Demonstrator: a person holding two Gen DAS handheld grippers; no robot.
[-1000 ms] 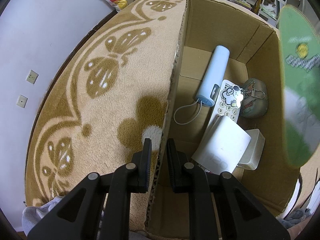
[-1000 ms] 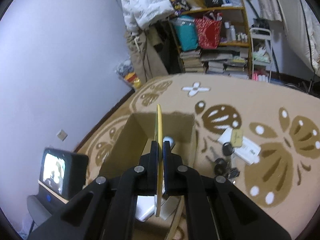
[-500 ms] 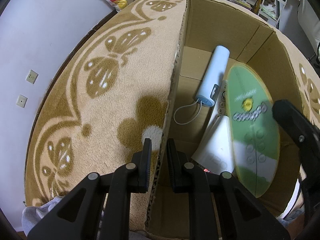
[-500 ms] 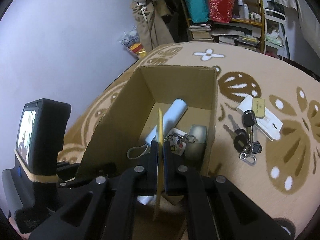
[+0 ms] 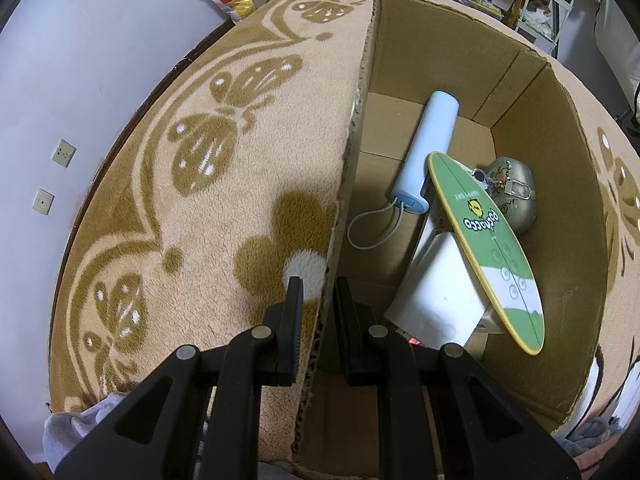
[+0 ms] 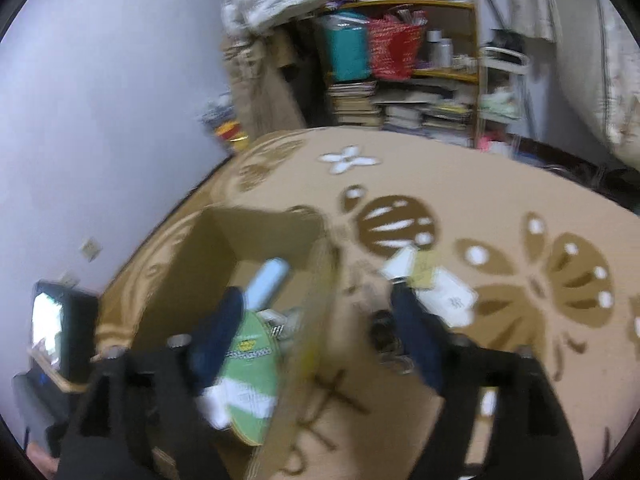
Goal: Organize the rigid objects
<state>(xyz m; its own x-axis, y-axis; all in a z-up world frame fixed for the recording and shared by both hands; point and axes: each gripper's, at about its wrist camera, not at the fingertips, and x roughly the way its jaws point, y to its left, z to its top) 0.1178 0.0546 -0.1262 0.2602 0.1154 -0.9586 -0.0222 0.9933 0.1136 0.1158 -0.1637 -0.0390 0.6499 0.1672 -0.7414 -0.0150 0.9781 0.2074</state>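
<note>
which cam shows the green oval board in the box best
The left wrist view. There the green oval board with the yellow rim is sharp, printed face up, leaning on other items inside the cardboard box. The right wrist view is motion-blurred and shows the board partly hidden behind a finger of the open right claw.

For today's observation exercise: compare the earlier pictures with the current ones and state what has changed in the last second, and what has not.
The right gripper carried the green oval board down into the cardboard box, then opened and let it go; the board now lies tilted across the white items inside. Unchanged: the left gripper straddles the box's wall, and the blue cylinder and the keys on the blanket lie where they did.
</note>
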